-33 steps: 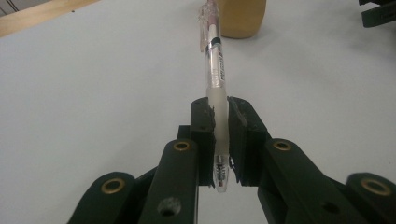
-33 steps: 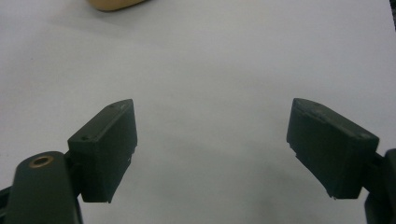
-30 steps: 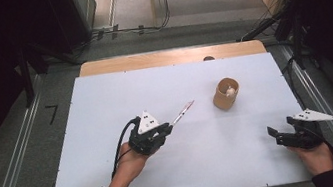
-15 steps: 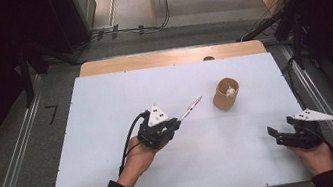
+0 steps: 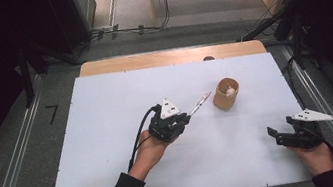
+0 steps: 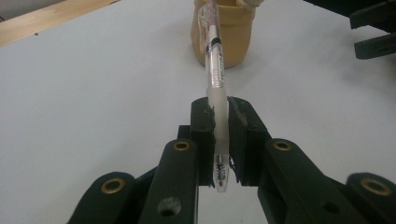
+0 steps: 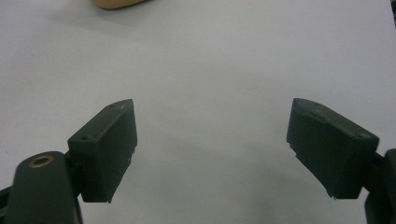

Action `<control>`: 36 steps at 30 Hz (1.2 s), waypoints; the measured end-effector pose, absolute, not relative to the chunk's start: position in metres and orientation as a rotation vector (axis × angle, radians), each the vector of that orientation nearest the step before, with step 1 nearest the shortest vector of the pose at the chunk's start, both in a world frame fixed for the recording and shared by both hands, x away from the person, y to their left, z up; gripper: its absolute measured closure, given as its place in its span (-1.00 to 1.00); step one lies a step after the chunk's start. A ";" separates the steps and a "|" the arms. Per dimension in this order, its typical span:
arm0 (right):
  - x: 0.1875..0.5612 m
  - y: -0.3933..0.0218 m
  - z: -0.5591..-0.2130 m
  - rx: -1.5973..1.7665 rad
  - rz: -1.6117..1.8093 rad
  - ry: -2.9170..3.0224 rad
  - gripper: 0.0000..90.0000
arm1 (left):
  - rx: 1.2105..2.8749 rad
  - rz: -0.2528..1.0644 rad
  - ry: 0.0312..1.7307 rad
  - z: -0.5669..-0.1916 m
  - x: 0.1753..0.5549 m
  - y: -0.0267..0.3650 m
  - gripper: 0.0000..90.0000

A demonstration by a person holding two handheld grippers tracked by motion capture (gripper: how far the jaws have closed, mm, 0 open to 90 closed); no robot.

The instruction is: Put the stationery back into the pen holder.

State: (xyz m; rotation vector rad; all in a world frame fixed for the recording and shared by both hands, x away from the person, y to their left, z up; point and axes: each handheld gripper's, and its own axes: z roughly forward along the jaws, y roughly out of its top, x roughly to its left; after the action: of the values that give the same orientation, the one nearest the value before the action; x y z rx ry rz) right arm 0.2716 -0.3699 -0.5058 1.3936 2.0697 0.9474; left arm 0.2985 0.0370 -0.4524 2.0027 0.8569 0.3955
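- Left tongs [image 6: 218, 122]: clamped on a clear plastic pen with pink markings and a pale rubber grip sleeve [image 6: 214, 65]. The pads bite on the sleeve near the spring end; most of the barrel sticks out ahead of the jaws, unsupported.
- In the high view the left tongs [image 5: 186, 116] hold the pen [image 5: 200, 103] off the counter, its far end pointing at the tan cylindrical cup [image 5: 226, 93] and close to the rim but not yet over it.
- The cup already holds a small pale object [image 5: 230, 91]; what it is cannot be told.
- Right tongs [image 7: 212, 154]: jaws wide apart, nothing between them, over bare counter. In the high view they [image 5: 275, 135] sit near the right front edge, well apart from the cup.
- White counter [image 5: 110, 133] otherwise bare around the work; wooden strip [image 5: 149, 60] along the far edge.
- Judged step: carrying the pen to drop it in the cup.
- Risks:
  - Long overhang from a grip near one end; the pen could pivot in the pads if the tip strikes the rim.
  - The cup looks light and nothing steadies it; a sideways push from the pen could tip or slide it.
  - Releasing before the pen stands steeply over the opening could let it bounce off the rim and roll across the counter.
  - The object inside may block the pen from seating fully.
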 end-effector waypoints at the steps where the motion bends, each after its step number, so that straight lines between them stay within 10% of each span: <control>1: 0.272 -0.370 -0.506 1.394 0.947 2.070 -0.67 | 2.002 0.395 0.859 -0.453 0.299 0.036 0.81; 36: 0.273 -0.368 -0.507 1.374 0.944 2.089 -0.67 | 2.040 0.400 0.848 -0.445 0.335 -0.020 0.81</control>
State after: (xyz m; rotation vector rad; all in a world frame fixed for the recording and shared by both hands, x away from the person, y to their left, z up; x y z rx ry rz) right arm 0.2726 -0.3683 -0.5066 1.3741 2.0888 0.9442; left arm 0.3348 -0.0202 -0.4450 2.0395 0.8476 0.4001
